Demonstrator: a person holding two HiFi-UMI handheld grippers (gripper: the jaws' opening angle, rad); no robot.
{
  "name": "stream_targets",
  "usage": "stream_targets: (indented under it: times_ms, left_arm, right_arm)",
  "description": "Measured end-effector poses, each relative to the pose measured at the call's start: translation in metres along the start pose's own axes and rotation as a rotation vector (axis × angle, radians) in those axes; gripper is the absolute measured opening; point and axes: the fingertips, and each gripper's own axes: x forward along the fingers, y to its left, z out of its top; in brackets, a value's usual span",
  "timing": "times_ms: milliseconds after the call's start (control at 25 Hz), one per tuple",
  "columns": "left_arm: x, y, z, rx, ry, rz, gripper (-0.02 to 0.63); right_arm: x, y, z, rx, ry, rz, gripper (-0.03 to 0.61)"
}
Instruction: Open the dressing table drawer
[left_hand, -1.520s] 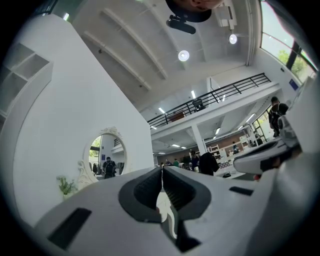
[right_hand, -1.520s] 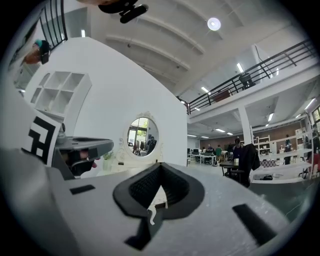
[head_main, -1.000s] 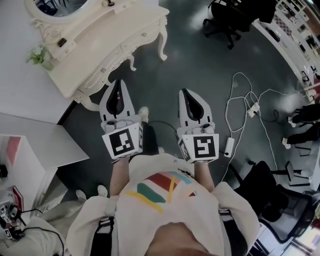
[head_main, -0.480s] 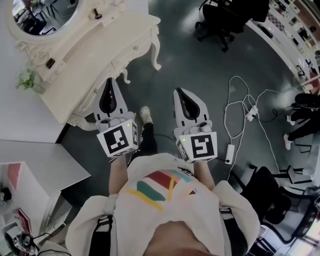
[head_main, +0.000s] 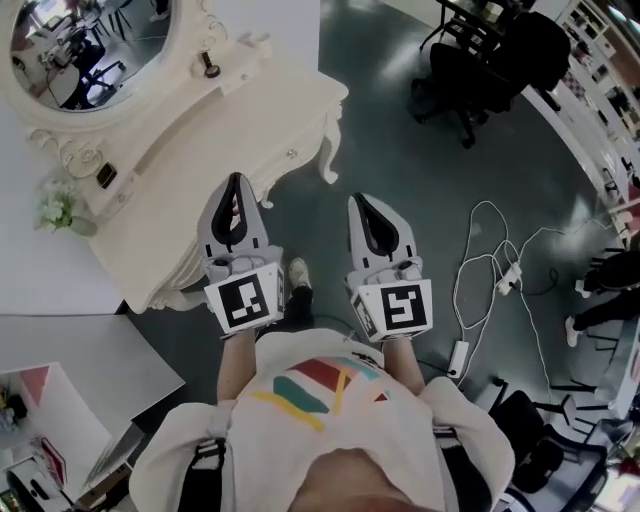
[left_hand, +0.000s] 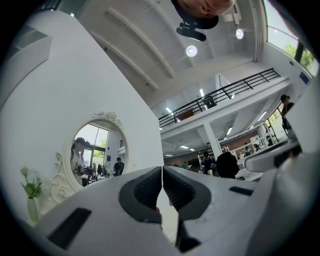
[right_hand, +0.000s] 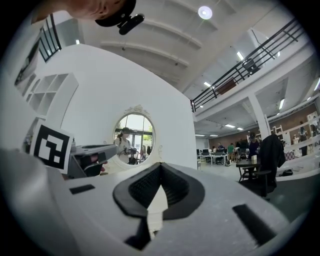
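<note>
Okay so, head view: the cream dressing table (head_main: 180, 130) fills the 10 to 11 o'clock part of the picture, with its oval mirror (head_main: 85, 40) right up at 11 and a little vase of flowers (head_main: 55, 210) on the table's end at 9. The drawer (head_main: 285, 160) is in the table's front face, just up from centre towards 11 o'clock. You can spot its small knob there, and as far as I can see it sits flush with the front, so not pulled out. The left gripper (head_main: 235, 180) is just left of centre, its tip overlapping the table's front edge at about 7 o'clock from that knob; can't tell if it's actually touching anything. The right gripper (head_main: 358, 198) is beside it at its 3 o'clock, out over the dark floor and clear of the table. Both claws are pinched together with nothing in them: in the left gripper view the two pads meet in a thin line, and the right gripper view shows the same. A black office chair (head_main: 490, 60) stands at 1 o'clock, and a loose white cable (head_main: 490, 260) loops on the floor at 3.
</note>
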Motion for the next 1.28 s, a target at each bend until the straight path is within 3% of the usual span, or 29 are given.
stream_targets:
  times_ms: [200, 560, 760, 1280]
  left_arm:
    - [0.065, 0.044, -0.014, 0.012, 0.017, 0.043, 0.008]
    - [0.134, 0.150, -0.043, 0.030, 0.043, 0.269, 0.008]
    - [0.134, 0.185, -0.045, 0.043, 0.072, 0.400, 0.008]
    - [0.124, 0.238, -0.040, 0.064, 0.137, 0.651, 0.008]
  right_arm:
    - [0.094, 0.002, 0.010, -0.014, -0.008, 0.070, 0.000]
    - [0.238, 0.046, 0.014, -0.041, -0.042, 0.283, 0.000]
    - [0.274, 0.078, 0.019, -0.032, -0.056, 0.415, 0.000]
    - [0.343, 0.136, 0.022, 0.029, -0.084, 0.660, 0.000]
